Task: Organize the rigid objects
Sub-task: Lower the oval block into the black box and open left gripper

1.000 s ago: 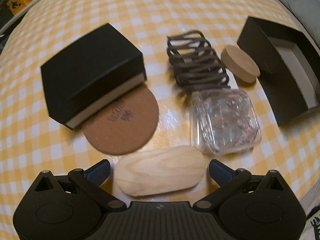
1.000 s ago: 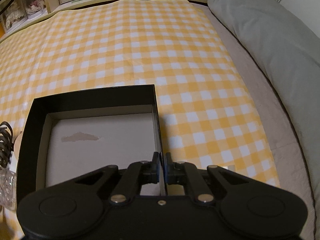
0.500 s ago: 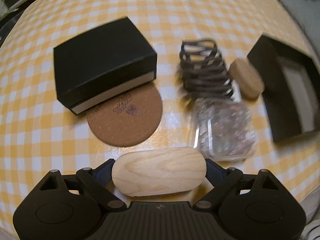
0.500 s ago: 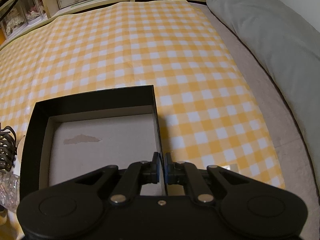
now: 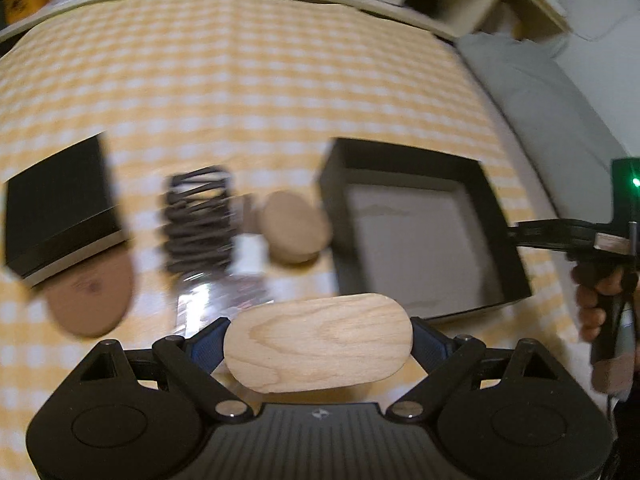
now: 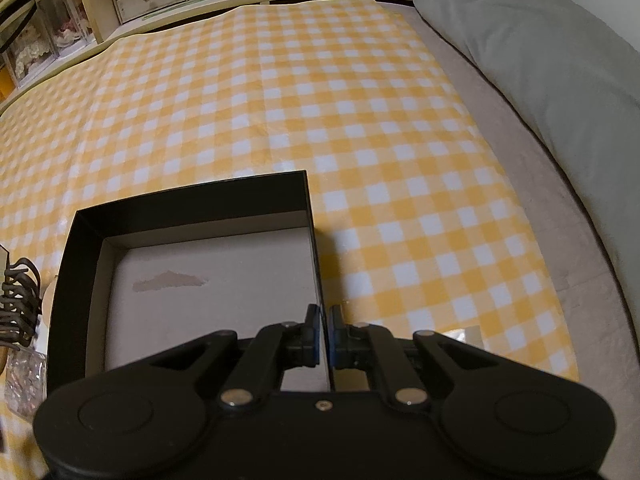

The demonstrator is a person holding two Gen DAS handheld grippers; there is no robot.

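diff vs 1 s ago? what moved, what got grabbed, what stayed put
The left gripper closed on the oval light wooden block and lifted it off the yellow checked tablecloth, swinging toward the open black box with the grey floor. The right gripper stayed shut on that box's right wall. The closed black box, round cork coaster and dark wire rack stayed put.

Left hand-held gripper point(image 5: 318, 344) clamped wide; right hand-held gripper point(image 6: 325, 334) pinched tight.

On the bed's cloth point(image 5: 280, 92), the open box point(image 5: 412, 184) lies nearest the right edge; leftward come the round block point(image 5: 294, 228), wire rack point(image 5: 198, 224), then closed box point(image 5: 60, 208).
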